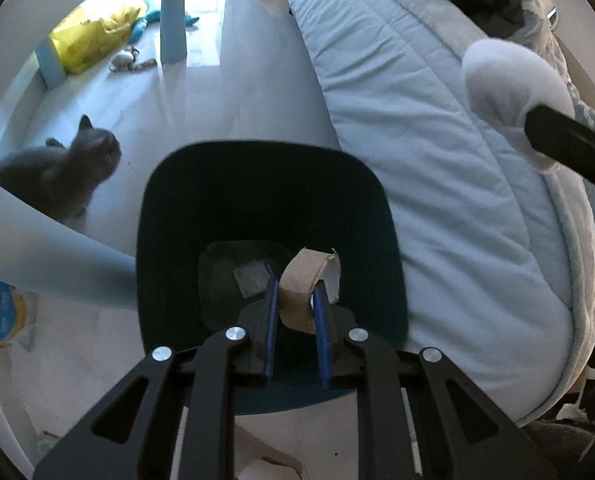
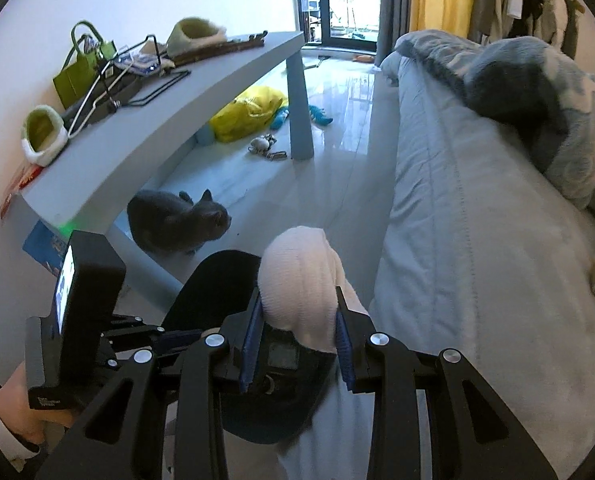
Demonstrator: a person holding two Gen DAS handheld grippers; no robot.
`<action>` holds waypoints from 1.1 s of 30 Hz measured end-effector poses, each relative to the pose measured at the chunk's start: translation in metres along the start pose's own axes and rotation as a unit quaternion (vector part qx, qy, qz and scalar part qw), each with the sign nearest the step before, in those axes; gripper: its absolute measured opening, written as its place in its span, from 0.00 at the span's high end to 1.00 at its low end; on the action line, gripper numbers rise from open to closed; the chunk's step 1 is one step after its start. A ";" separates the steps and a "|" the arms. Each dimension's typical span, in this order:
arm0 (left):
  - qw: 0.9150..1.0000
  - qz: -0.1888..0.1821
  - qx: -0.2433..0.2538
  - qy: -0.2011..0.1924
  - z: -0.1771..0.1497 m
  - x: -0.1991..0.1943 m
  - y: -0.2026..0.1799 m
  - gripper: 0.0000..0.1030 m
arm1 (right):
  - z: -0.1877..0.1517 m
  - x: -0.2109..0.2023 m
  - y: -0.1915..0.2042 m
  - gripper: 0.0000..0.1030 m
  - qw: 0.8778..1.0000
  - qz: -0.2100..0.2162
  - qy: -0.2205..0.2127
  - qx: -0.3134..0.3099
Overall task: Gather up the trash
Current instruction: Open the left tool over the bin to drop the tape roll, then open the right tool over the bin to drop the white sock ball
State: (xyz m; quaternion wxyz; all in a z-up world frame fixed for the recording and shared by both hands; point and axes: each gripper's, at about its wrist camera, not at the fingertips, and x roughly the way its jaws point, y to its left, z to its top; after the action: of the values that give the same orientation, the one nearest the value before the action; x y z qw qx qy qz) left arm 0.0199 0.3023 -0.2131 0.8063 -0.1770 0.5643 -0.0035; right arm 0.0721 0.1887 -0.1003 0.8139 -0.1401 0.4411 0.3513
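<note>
Beside bed (image 1: pixel 437 160), bin (image 1: pixel 269 184) rim unobstructed.

Left hand-held gripper (image 1: pixel 295 280) pinches cardboard tube (image 1: pixel 303 292) over dark bin (image 1: pixel 177 216); grey cat (image 1: pixel 63 168) beside.

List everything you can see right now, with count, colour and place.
bin: one, dark, on floor beside bed
cardboard tube: one, brown, in left gripper above bin
white wad: one, white, in right gripper near bin
cat: one, grey, on floor under table
table: one, pale blue, along wall
plastic bag: one, yellow, under table
bed: one, light blue quilt, on the right
left gripper: shut on cardboard tube
right gripper: shut on white wad
</note>
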 end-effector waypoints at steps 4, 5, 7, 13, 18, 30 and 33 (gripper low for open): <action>1.000 -0.017 0.006 0.004 -0.002 0.008 0.003 0.44 | -0.001 0.014 0.005 0.68 1.000 0.000 0.015 -0.002; 1.000 -0.011 0.012 0.004 -0.004 0.008 0.003 0.43 | -0.002 0.020 0.007 0.68 1.000 -0.001 0.022 -0.002; 1.000 0.000 0.019 0.011 -0.006 0.011 0.003 0.43 | -0.004 0.032 0.009 0.68 0.999 -0.003 0.035 -0.002; 0.999 0.035 0.035 -0.019 -0.008 -0.015 0.006 0.33 | -0.014 0.063 0.010 0.68 0.998 -0.008 0.070 0.003; 0.996 0.045 0.049 -0.054 -0.011 -0.043 0.004 0.31 | -0.021 0.084 0.016 0.68 0.996 -0.002 0.091 0.013; 0.986 0.052 0.047 -0.154 -0.005 -0.121 0.000 0.45 | -0.046 0.128 0.033 0.67 0.989 0.015 0.145 0.009; 0.982 0.051 0.048 -0.173 -0.004 -0.136 -0.004 0.54 | -0.055 0.140 0.038 0.65 0.987 0.019 0.162 0.004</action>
State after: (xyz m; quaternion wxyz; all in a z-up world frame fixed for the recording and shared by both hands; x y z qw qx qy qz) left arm -0.0322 0.3253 -0.0892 0.8987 -0.1068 0.4235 0.0407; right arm 0.0625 0.2489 -0.2426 0.7257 -0.1837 0.5706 0.3377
